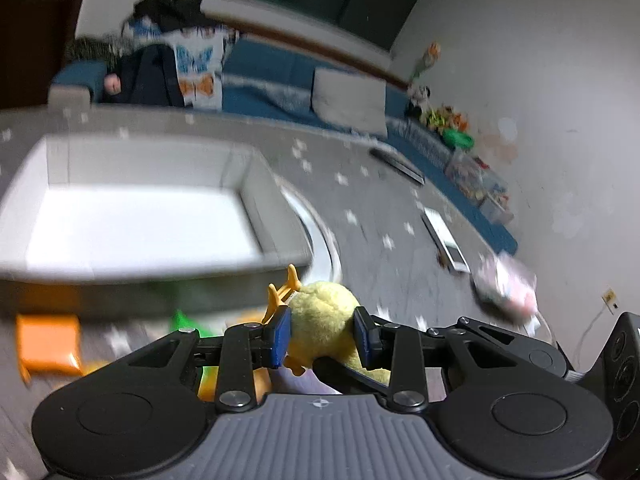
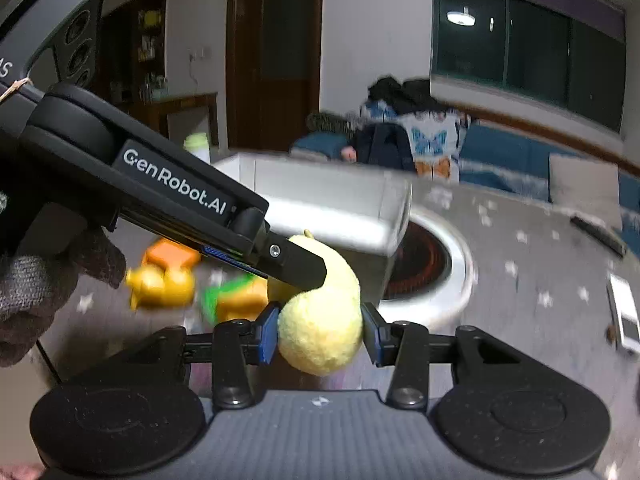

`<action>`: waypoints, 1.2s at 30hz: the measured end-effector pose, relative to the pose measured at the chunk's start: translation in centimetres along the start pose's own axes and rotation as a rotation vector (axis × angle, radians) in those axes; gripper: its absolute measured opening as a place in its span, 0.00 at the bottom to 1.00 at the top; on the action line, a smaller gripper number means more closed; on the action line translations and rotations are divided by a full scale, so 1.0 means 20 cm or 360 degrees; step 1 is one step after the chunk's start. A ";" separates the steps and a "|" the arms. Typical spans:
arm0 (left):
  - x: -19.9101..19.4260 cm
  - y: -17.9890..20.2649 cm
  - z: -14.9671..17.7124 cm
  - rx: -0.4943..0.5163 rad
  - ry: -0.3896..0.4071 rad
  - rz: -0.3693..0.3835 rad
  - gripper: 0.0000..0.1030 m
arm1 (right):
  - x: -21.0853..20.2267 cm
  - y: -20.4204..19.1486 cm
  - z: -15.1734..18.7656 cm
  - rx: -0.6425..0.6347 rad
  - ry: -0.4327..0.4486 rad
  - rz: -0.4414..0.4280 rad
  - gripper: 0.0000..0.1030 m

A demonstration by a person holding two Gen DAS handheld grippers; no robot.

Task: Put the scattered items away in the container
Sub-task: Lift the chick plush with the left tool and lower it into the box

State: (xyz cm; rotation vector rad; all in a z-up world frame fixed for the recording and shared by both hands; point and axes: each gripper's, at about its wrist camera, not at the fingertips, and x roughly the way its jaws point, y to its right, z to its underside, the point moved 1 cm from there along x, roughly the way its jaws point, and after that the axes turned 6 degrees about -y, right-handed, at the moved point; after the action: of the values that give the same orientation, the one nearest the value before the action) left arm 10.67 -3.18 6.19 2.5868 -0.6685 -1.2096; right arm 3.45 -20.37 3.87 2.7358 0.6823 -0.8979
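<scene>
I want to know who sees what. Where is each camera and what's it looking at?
Left wrist: sits on the left gripper, faces the box; own jaws pinch the duck.
Right wrist: sits on the right gripper, faces the box; shows the left gripper and a gloved hand.
Both share duck and box.

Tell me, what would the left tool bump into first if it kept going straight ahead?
Probably the white container. The left tool already grips the yellow plush duck, and the box's near wall sits just beyond it, though blur makes depth hard to judge.
</scene>
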 end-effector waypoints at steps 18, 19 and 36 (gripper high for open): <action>0.33 -0.31 -0.44 -0.0072 0.0003 -0.0113 0.33 | 0.54 0.18 -0.35 0.0162 -0.0013 -0.0014 0.41; 0.34 -0.33 -0.44 -0.0083 -0.0005 -0.0112 0.33 | 0.56 0.19 -0.35 0.0167 -0.0028 -0.0014 0.41; 0.41 -0.40 -0.42 -0.0155 -0.0061 -0.0079 0.34 | 0.65 0.19 -0.30 0.0172 -0.0084 0.0005 0.42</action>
State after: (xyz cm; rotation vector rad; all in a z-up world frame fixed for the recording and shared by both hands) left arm 24.16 -0.23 3.03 2.5203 -0.5412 -1.2769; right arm 17.54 -17.23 0.98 2.7945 0.6378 -1.0313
